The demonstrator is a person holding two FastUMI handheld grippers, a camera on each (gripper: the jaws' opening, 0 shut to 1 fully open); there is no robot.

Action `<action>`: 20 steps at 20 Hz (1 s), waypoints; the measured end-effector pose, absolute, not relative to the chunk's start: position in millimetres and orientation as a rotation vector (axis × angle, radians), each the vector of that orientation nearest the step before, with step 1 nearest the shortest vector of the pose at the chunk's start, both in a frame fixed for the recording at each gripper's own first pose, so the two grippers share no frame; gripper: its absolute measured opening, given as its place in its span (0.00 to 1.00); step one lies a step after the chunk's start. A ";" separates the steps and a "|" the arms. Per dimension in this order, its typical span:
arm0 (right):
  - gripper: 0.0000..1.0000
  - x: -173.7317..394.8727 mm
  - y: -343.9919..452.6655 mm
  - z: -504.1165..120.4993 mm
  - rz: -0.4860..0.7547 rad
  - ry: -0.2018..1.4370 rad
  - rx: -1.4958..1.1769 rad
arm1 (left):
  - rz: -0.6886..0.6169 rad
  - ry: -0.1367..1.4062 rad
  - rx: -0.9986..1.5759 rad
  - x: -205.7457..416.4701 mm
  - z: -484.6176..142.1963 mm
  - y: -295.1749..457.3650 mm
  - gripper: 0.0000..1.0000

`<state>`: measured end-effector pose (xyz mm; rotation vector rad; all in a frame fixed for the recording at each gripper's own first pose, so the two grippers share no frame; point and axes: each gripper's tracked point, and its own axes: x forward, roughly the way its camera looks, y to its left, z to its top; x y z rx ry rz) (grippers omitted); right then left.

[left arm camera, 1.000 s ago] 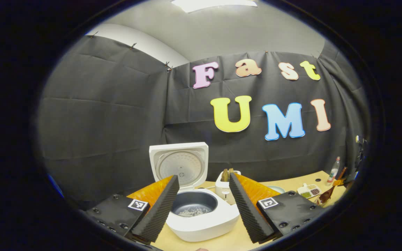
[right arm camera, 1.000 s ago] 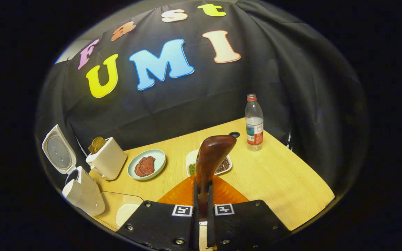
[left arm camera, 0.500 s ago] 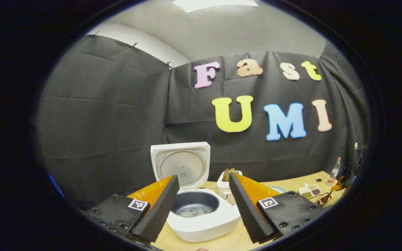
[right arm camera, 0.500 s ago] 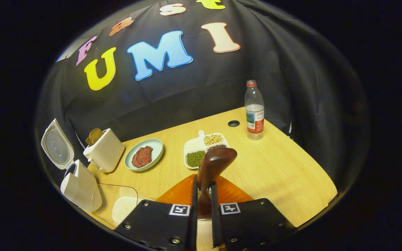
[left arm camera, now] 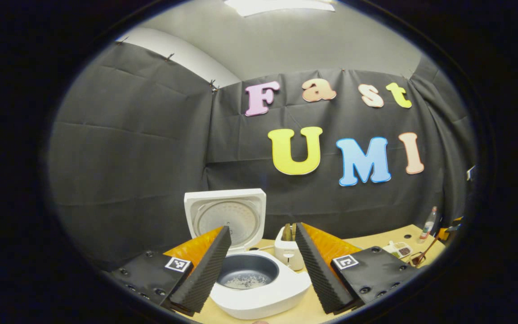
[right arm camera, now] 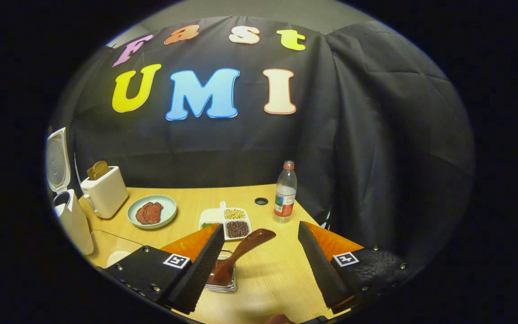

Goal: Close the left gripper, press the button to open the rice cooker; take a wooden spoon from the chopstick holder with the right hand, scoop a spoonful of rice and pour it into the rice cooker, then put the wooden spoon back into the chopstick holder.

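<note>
The rice cooker [left arm camera: 259, 288] is seen lid up, between and just beyond the spread fingers of the left gripper [left arm camera: 262, 265], with rice in its pot. The right gripper [right arm camera: 259, 270] is also spread, nothing clamped. The wooden spoon [right arm camera: 241, 256] leans in the chopstick holder [right arm camera: 226, 283] beside its left finger; a careless withdrawal could tip both over.

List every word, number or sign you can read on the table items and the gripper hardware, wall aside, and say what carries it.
Bottle label: printed, too small to read.
Marker squares: coded patterns, no words.
Rice cooker, toaster: no lettering visible.
</note>
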<state>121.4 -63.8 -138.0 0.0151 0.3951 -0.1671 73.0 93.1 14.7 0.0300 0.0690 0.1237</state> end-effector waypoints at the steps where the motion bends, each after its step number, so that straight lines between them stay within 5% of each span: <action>1: 1.00 118.9 -64.2 -129.2 -0.173 0.373 0.013 | 0.130 0.066 0.037 81.0 16.8 100.2 1.00; 20: 1.00 34.3 -83.4 -121.5 -0.397 0.371 -0.002 | 0.167 -0.089 0.063 254.9 97.4 200.7 0.98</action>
